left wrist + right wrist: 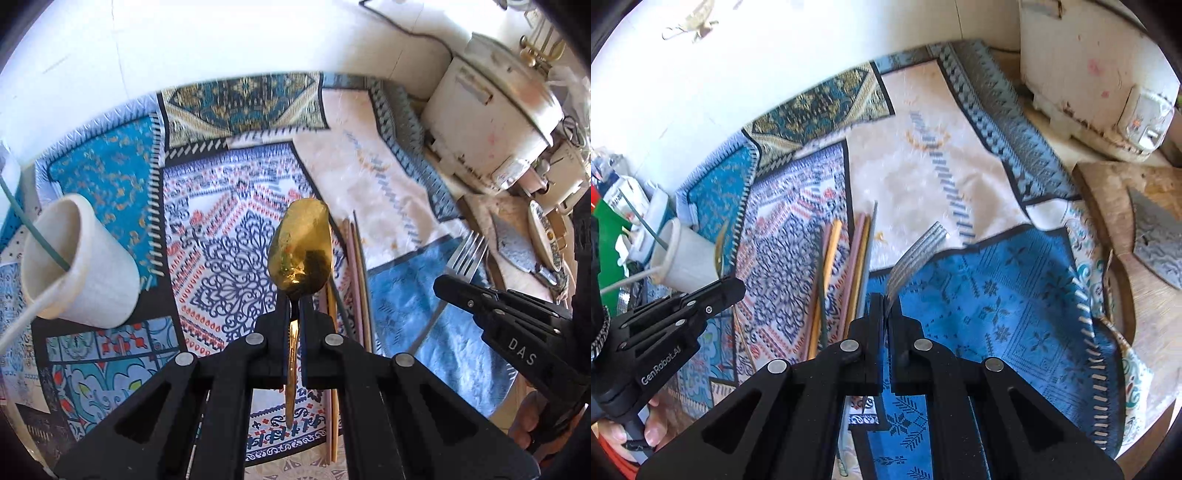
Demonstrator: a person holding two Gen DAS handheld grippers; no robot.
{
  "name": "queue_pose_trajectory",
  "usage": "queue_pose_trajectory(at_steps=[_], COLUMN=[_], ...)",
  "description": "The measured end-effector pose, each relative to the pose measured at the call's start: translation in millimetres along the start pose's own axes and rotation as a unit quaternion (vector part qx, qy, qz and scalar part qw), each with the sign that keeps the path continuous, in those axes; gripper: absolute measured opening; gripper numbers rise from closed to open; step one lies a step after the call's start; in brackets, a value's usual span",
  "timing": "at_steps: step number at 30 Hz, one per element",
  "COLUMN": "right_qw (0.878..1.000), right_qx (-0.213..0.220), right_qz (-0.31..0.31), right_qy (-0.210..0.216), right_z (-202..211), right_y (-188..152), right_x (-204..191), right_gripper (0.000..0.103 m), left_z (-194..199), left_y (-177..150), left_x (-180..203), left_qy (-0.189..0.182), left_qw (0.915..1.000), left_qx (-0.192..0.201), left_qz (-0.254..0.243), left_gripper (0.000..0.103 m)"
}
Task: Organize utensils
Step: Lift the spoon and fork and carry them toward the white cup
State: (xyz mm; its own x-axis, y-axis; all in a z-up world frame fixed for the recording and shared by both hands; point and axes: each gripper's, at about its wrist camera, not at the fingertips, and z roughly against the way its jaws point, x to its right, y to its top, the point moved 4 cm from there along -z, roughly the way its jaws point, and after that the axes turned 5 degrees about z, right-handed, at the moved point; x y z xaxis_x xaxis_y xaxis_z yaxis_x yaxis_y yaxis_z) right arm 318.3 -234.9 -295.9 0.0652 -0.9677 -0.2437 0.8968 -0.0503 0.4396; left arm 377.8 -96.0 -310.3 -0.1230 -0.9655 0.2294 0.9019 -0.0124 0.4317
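The left gripper (294, 306) is clamped on the neck of a gold spoon (300, 247), its jaws pressed together with the handle running back between them and the bowl sticking out ahead, clear of the cloth. The right gripper (885, 306) is likewise shut on a steel fork (916, 254), gripped on its handle just below the head, with the tines curving up and away. Both pieces hang above the table rather than lying on it, and my guess is that each is held near its head so that the handle can go down first into a holder.

The likely holder is the white cup (79, 266) to the far left of the spoon, tilted in this view, with a green stick and a white one already leaning in it. Between the two grippers a loose bundle of chopsticks (849, 269), pink, yellow, green and grey, lies on the patterned tablecloth (229, 221), still to be gathered, I would say.

To the far right stands a worn white rice cooker (491, 110), and nearer on that side a wooden board (1115, 206) carries a patterned cleaver (1156, 236). Nothing stands between spoon and cup; the fork has the longer way across, over the chopsticks and past the other gripper.
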Motion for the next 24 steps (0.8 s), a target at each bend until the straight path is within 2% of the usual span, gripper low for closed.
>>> queue_pose_trajectory(at_steps=[14,24], right_qw=[0.996,0.986], right_qx=[0.076,0.131], right_qz=[0.046,0.093], right_qy=[0.019,0.044], right_z=[51.2,83.0], right_y=[39.6,74.2], right_x=[-42.3,-80.9], right_gripper=[0.002,0.002], left_z=[66.5,117.8], left_y=[32.1,59.4], left_x=[0.8,-23.4], left_qy=[-0.012,0.0], left_qw=[0.9968,0.9894], left_qx=[0.078,0.143], left_qz=[0.002,0.024], left_gripper=[0.002,0.002])
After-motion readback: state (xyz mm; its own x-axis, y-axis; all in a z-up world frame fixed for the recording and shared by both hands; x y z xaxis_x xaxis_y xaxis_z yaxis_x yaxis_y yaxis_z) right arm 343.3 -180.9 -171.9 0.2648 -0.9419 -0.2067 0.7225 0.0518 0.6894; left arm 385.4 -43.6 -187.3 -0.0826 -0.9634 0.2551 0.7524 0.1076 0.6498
